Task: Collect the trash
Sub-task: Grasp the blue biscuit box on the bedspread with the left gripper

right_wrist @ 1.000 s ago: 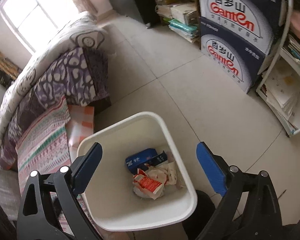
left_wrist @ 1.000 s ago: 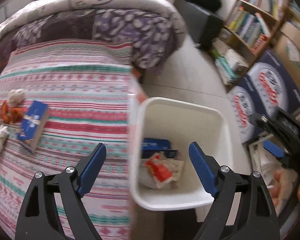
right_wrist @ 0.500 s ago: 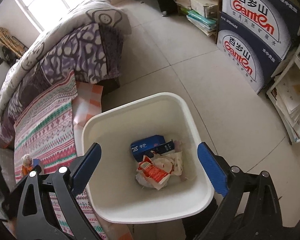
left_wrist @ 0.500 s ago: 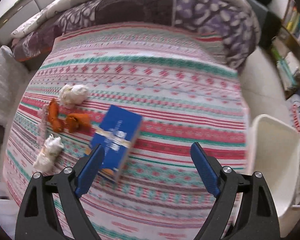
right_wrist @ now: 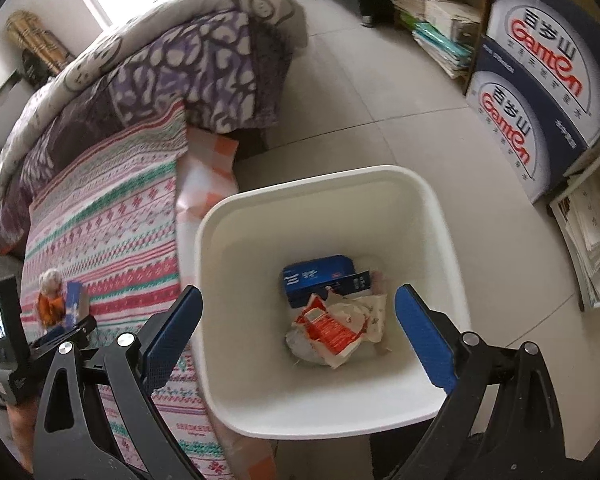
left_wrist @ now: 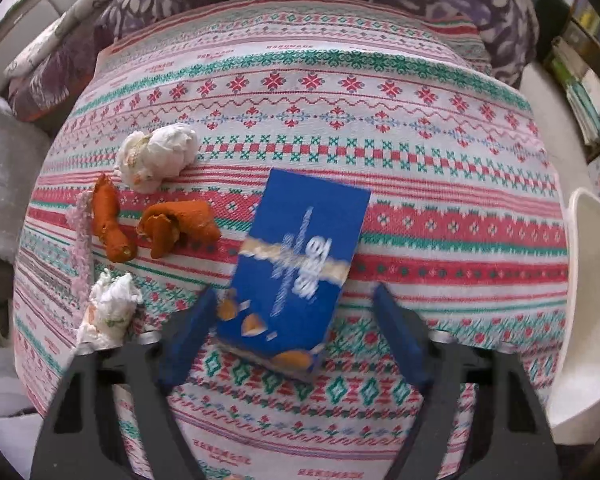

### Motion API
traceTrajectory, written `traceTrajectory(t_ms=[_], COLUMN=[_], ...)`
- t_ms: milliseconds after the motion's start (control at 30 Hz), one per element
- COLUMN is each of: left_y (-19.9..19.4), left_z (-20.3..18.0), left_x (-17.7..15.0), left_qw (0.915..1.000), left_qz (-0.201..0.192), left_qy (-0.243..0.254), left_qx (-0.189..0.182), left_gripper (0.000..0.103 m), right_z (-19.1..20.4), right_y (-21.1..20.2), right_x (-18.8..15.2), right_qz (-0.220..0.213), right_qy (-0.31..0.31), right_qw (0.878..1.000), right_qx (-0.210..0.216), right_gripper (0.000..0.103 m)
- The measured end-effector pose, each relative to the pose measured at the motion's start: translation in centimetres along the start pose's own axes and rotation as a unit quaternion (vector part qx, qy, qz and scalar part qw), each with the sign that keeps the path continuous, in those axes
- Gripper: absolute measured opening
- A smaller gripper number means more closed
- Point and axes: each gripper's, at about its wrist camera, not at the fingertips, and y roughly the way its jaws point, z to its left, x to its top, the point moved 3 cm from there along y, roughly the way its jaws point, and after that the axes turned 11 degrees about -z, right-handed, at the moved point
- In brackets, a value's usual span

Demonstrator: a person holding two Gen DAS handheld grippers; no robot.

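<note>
Left claw [left_wrist: 292, 336]: jaws gaping wide, gripping nothing, straddling the near end of the blue box [left_wrist: 296, 268] lying mid-frame on the bedspread [left_wrist: 420, 168]. Right claw [right_wrist: 296, 336]: spread wide, empty, hanging over the white bin [right_wrist: 236, 300] at lower centre.

Patterned bedspread [left_wrist: 340, 92] — purple quilt [right_wrist: 204, 64], stacked cartons [right_wrist: 540, 92]

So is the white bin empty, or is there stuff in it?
Not empty. The white bin holds a blue box and crumpled red-and-white wrappers at the bottom, with plenty of room above.
</note>
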Motion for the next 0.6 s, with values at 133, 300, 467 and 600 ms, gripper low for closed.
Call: traceTrajectory(t_ms=[133,300,467,600], left_y=[-1.4,-3.7,-7.3,-7.6], left_z=[0.8,2.8,6.6,8.5], left_x=[-1.2,-2.1,-2.7,-4.2], left_qw=[0.9999,0.9989,0.9953,0.9945], left_qz=[-0.013,-0.035,-0.062,-0.039], left_qy=[-0.001,-0.018,-0.060,-0.054], left_qx=[-0.010,-0.026,-0.045,-0.081], left_gripper=[0.057,0.056,0.009,0.009], right_z=[2.2,5.2,8.9,12.7], right_y=[0.0,0.1,0.3,0.1], right_x=[-0.8,-1.9,-3.4,-5.0], right_qz=[0.003,0.000,0.001,-0.008], right_qy=[-0.019,-0.050,-0.081,-0.125], right_qw=[1.000,0.999,0.997,0.992], right_qx=[0.007,0.011,0.021,0.033], right_gripper=[0.093,0.093,0.093,0.093])
